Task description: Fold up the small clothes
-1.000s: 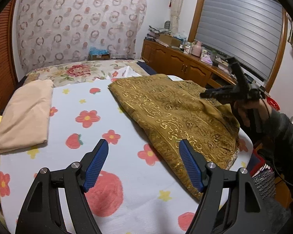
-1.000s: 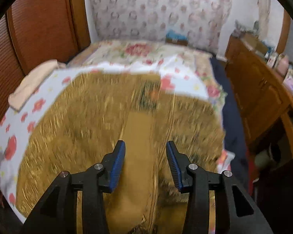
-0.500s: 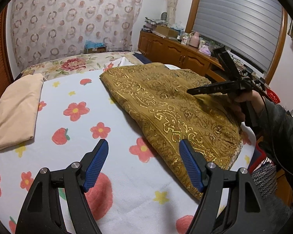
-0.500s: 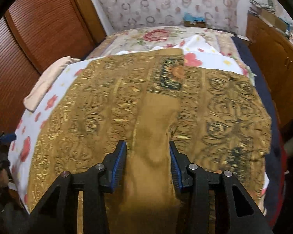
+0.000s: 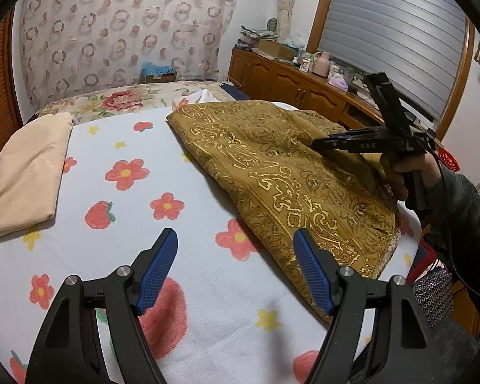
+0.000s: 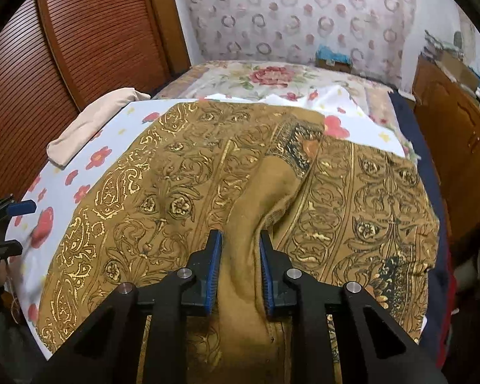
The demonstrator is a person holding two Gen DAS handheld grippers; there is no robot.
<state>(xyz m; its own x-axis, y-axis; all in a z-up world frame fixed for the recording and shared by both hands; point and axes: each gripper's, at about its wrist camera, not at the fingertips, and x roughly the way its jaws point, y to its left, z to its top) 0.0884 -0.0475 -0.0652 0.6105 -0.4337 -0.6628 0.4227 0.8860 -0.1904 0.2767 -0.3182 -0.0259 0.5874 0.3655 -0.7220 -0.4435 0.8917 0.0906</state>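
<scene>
— Looking along the right gripper (image 6: 240,240), what do its blue pads have between them?

— A raised ridge of the gold-patterned brown garment (image 6: 182,198). Both pads press against the plain brown band that runs up the garment's middle, so this gripper is clenched on the cloth. The garment covers most of the flower-print sheet (image 6: 89,166) in this view.

— And the left gripper (image 5: 236,265)?

— Released. Its fingers stand wide apart above bare sheet (image 5: 118,198), with the right-hand pad just at the garment's near edge (image 5: 272,172) and nothing between them.

— What does the left camera give that the right does not?

— The right gripper from the side (image 5: 361,144), held in the person's hand (image 5: 409,176) over the garment's far right part. From there its tips are hidden against the cloth, so the grip cannot be read. It also shows the window shutter (image 5: 393,32) and the cluttered wooden sideboard (image 5: 291,76).

— And the reverse?

— The brown slatted door (image 6: 89,41), and the left gripper's blue tips (image 6: 22,206) at the far left edge. The folded beige cloth (image 6: 89,121) lies at the sheet's left side in both views (image 5: 28,166).
</scene>
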